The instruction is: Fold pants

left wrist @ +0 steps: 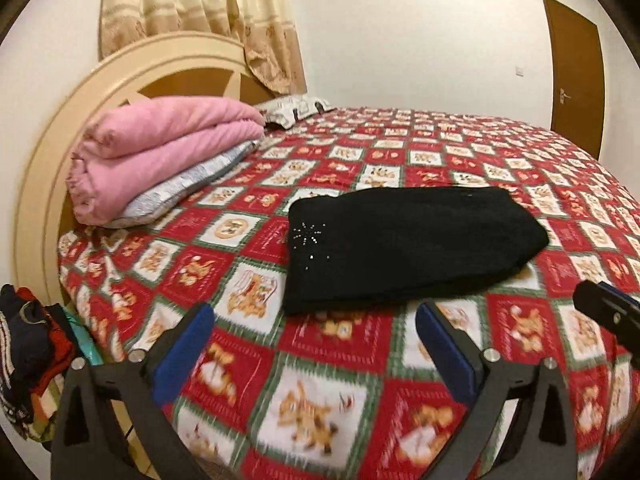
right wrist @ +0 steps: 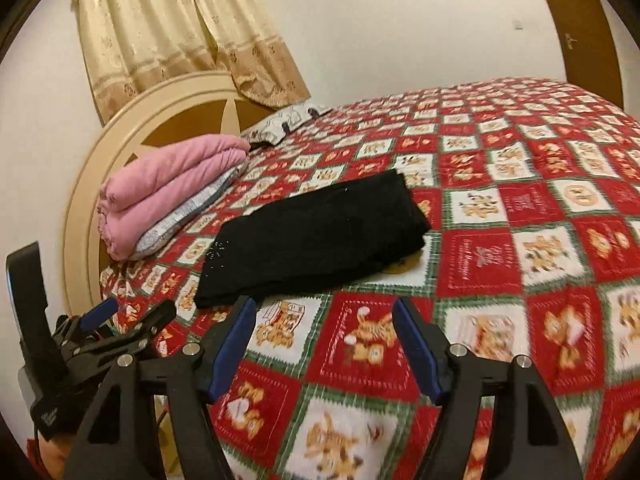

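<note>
Black pants [left wrist: 412, 240] lie folded into a flat bundle on the red patchwork bedspread [left wrist: 320, 360], with a small cluster of sparkly studs near their left end. My left gripper [left wrist: 314, 316] is open just in front of the bundle's near edge, with nothing between its blue pads. In the right wrist view the pants [right wrist: 316, 232] lie ahead and slightly left. My right gripper [right wrist: 324, 306] is open and empty over the bedspread [right wrist: 500, 280], close to the near edge of the pants. The left gripper [right wrist: 120, 320] shows at the lower left of that view.
A folded pink blanket [left wrist: 160, 148] rests on a grey pillow [left wrist: 188, 188] by the round cream headboard [left wrist: 52, 152]. A patterned pillow [left wrist: 296, 106] lies behind it. Curtains [left wrist: 200, 12] hang above, a brown door [left wrist: 576, 64] stands at the right. Clothes [left wrist: 28, 340] are piled beside the bed.
</note>
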Demonstrator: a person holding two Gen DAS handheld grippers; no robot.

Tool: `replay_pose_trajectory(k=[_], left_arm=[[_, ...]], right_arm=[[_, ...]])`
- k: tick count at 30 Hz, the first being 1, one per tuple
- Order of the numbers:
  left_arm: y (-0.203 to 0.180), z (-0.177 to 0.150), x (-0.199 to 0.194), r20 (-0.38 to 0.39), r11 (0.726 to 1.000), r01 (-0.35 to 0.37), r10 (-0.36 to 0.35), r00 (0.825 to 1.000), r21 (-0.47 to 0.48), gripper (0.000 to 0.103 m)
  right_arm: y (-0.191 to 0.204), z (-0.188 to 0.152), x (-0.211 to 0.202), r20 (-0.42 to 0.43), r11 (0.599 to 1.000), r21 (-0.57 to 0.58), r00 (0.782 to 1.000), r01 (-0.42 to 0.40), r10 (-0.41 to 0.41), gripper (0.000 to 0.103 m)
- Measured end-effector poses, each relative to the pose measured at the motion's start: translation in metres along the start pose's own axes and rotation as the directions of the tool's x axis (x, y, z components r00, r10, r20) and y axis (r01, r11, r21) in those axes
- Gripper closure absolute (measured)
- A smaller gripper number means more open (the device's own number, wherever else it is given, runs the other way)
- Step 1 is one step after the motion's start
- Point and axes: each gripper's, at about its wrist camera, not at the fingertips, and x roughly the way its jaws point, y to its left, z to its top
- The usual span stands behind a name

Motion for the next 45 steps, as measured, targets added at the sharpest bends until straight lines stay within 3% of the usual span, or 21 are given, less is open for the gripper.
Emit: replay_pose_trajectory(k=[7,20,45], left_arm=[[0.004,-0.016,-0.040,0.035,0.999,0.037,-0.035,0.999,-0.036,0.000],[0.006,-0.026,-0.081,0.117,1.000,0.024,-0.022,0.993,-0.018,0.000],[0.003,-0.027,-0.094,0.130,1.000,0.014,-0.014,0.991,-0.001,0.000]], right_arm=[[0.006,-0.015,-0.049,0.103,1.000,0.011,0.994,0.022,-0.023,0.031],[0.030,-0.021,-0.087,0.181,1.000,-0.013,0.983,0.021,-0.018,0.031],[0.035,-0.022,-0.100,0.205,1.000,-0.013,0.979,0.003,0.000,0.030]])
